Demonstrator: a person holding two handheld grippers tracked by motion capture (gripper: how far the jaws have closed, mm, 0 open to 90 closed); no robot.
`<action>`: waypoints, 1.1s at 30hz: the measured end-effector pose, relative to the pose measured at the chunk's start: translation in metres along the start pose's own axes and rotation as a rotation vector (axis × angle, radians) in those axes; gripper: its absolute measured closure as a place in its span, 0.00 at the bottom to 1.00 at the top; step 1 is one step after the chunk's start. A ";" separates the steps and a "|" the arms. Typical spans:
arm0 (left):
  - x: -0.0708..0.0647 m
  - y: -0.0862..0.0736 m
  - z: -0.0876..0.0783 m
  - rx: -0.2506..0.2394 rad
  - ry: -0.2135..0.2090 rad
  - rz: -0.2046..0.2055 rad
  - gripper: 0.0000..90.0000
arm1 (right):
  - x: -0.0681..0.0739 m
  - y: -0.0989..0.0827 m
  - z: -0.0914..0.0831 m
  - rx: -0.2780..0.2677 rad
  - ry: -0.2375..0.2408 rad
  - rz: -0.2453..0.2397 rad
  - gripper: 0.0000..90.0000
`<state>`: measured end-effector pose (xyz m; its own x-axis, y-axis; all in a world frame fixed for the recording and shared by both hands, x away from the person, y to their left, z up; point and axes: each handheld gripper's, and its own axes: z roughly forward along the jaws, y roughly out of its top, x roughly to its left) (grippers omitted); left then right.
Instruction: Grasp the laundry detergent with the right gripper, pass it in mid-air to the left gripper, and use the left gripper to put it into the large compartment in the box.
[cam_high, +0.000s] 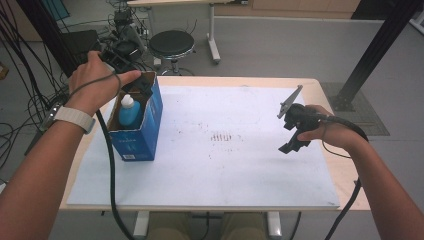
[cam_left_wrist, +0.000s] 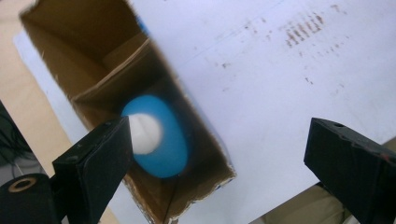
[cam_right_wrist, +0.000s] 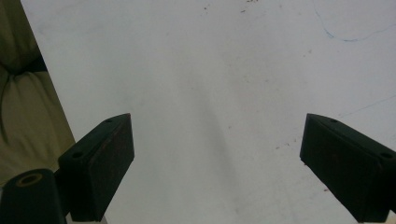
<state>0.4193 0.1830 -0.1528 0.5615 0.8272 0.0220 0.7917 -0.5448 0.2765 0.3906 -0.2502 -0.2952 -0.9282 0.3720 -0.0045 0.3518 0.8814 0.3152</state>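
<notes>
An open-topped blue cardboard box (cam_high: 136, 134) stands on the left part of the white sheet (cam_high: 225, 170). Inside it a blue bottle (cam_high: 129, 112) with a white cap stands upright. My left gripper (cam_high: 141, 89) hangs just above the box's far end, open and holding nothing. In the left gripper view the open left gripper (cam_left_wrist: 219, 140) looks down into the box (cam_left_wrist: 93, 56), with the bottle (cam_left_wrist: 166, 144) below and apart from the jaws. On the right, my right gripper (cam_high: 294, 144) hovers open over the bare sheet; the right gripper (cam_right_wrist: 217, 149) has nothing between its jaws.
The sheet covers most of a light wooden table (cam_high: 345, 175). Faint brown marks (cam_high: 224, 136) stain its middle. Behind the table stand a round black stool (cam_high: 171, 44) and a tangle of cables (cam_high: 30, 85) at the left. A black post (cam_high: 372, 50) rises at the far right.
</notes>
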 end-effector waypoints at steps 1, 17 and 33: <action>-0.004 0.002 -0.002 -0.002 -0.002 0.026 0.09 | 0.000 0.000 -0.001 0.001 0.000 -0.002 0.11; -0.049 0.029 0.006 -0.014 -0.098 0.316 0.10 | -0.002 -0.003 -0.009 0.000 -0.013 0.033 0.11; -0.085 0.040 0.032 -0.002 -0.167 0.544 0.10 | -0.002 -0.008 -0.013 -0.003 -0.019 0.043 0.10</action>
<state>0.4108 0.0861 -0.1746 0.9189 0.3944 0.0091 0.3775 -0.8858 0.2699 0.3876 -0.2615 -0.2857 -0.9096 0.4153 -0.0091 0.3912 0.8637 0.3180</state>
